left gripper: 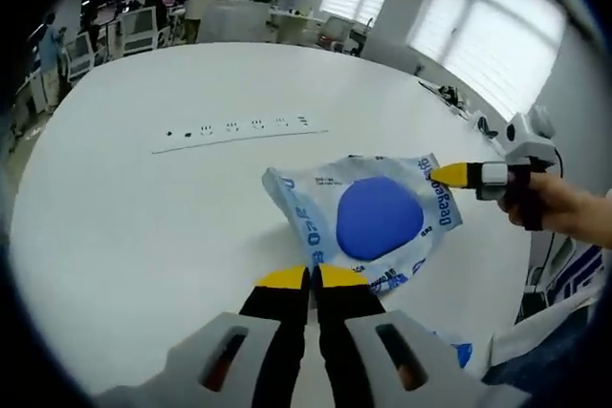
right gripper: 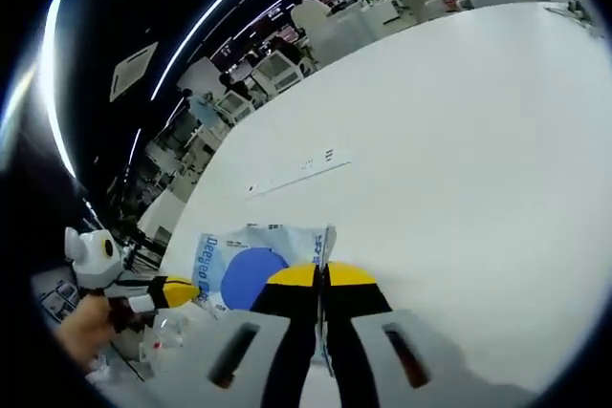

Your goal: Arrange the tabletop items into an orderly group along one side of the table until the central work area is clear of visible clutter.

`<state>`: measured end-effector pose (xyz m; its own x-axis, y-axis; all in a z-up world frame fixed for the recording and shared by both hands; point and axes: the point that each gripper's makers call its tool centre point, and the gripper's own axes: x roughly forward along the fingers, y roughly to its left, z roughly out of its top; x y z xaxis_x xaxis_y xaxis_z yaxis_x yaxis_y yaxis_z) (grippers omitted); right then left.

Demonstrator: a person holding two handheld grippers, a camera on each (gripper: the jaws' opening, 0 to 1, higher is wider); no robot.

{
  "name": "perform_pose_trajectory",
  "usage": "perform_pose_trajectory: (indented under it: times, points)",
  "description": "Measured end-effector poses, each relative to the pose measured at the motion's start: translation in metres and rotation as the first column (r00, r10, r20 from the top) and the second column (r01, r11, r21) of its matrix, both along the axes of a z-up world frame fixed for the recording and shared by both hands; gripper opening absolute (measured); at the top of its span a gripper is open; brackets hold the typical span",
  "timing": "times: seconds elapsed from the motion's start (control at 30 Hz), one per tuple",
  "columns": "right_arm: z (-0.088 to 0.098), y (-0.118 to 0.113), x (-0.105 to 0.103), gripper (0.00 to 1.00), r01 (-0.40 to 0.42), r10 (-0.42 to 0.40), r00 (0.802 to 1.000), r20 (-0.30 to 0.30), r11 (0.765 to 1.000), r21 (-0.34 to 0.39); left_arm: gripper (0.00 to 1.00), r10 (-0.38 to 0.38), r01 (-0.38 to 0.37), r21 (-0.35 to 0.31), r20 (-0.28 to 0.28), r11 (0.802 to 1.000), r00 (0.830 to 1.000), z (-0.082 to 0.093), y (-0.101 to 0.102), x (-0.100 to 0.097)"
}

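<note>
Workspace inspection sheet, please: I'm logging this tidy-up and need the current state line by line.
Surface: white table, mostly bare.
Job's things: clear plastic packet with a blue round item inside and blue print, held at two edges.
Clutter: a power strip set flush in the tabletop; small clear items near the table edge in the right gripper view, too blurred to name.
Grippers: left gripper shut on the packet's near edge; right gripper shut on its other edge.
Cables: nothing seen.
Surroundings: window blinds, desks with monitors, people standing in the background.
</note>
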<state>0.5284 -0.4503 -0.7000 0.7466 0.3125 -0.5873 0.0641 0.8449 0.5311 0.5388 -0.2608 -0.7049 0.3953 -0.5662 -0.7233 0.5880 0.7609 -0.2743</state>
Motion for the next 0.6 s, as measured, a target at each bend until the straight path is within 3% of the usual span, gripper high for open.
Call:
perform_pose_trajectory:
  times: [0.07, 0.6]
  points:
    - [-0.004, -0.001, 0.001, 0.00, 0.000, 0.000, 1.000, -0.006, 1.000, -0.001, 0.00, 0.006, -0.006, -0.014, -0.037, 1.000, 0.999, -0.006, -0.002, -0.002]
    - [-0.054, -0.002, 0.008, 0.00, -0.092, 0.087, 0.994, -0.070, 0.993, -0.071, 0.00, 0.032, -0.028, 0.051, -0.087, 0.998, 0.996, -0.043, 0.004, 0.003]
